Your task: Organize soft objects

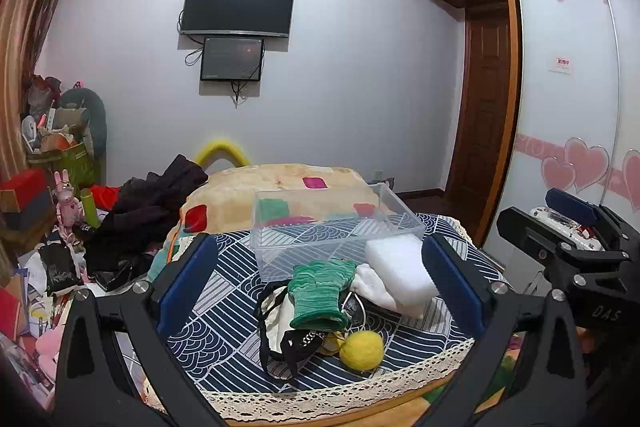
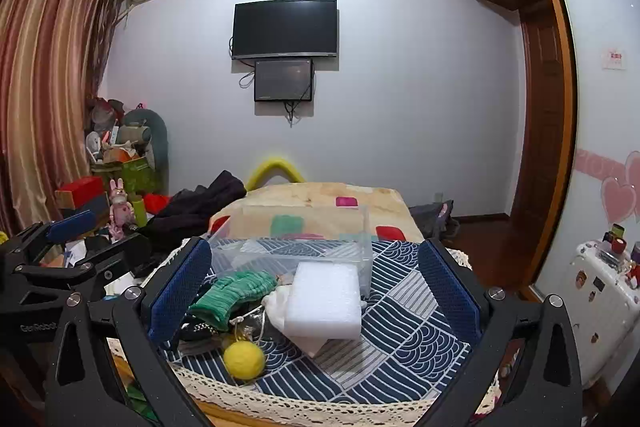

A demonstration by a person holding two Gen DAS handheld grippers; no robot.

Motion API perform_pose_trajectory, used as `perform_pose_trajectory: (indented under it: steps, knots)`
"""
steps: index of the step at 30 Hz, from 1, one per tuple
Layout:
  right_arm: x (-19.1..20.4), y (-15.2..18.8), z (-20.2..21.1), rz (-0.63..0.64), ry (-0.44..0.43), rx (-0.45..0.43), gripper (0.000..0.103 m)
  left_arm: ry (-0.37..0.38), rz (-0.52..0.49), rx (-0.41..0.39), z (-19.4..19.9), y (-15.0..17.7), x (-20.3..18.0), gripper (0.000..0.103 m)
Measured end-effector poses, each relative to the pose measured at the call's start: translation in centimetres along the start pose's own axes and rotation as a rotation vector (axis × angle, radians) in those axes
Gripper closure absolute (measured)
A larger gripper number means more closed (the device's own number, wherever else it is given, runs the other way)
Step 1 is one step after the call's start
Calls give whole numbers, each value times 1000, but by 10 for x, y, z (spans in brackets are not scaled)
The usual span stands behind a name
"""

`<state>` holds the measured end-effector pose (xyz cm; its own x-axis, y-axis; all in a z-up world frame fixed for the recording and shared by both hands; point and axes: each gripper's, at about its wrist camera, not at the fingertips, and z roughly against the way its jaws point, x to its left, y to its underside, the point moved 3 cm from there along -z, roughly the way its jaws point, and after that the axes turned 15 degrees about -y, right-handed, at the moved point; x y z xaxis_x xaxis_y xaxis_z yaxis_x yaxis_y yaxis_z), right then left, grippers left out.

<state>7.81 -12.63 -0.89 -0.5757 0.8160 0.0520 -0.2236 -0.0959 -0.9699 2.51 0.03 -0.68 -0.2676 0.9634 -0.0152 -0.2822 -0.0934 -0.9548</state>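
Between the left gripper's (image 1: 316, 279) blue pads (image 1: 188, 283) — spread wide, holding nothing — lies the pile: a green glove (image 1: 320, 291) on top, cuff toward the near edge of the table (image 1: 224, 307), a black strap (image 1: 276, 347) and white cloth (image 1: 376, 287) under it, a yellow ball (image 1: 362, 350) just beside the cuff near the lace edge. The right gripper (image 2: 316, 291) is likewise wide apart and empty, hovering over the same heap; between its fingers sits a white foam block (image 2: 326, 303), resting partly on the cloth and touching the glove's right side. Both grippers hang above the near edge, neither touching anything.

Behind the pile, toward the table's far edge, stands a clear bin (image 1: 332, 227), open-topped and apparently empty — the likely destination.

Everything here looks light and yielding. The glove should bunch under a pinch; taking it at the cuff, where the knit is thickest, seems safest, though the strap below may snag and trail. The foam block is bulky but compressible, best squeezed across its short sides. The ball looks like felt — it may roll off the lace edge if nudged, so a grip across its middle from above suits it.
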Motion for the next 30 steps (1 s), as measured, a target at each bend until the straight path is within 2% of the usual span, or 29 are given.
perform_pose_trajectory:
  steps: [30]
  knots:
    - [5, -3, 5, 21, 0, -21, 0, 0, 4, -7, 4, -1, -1, 0]
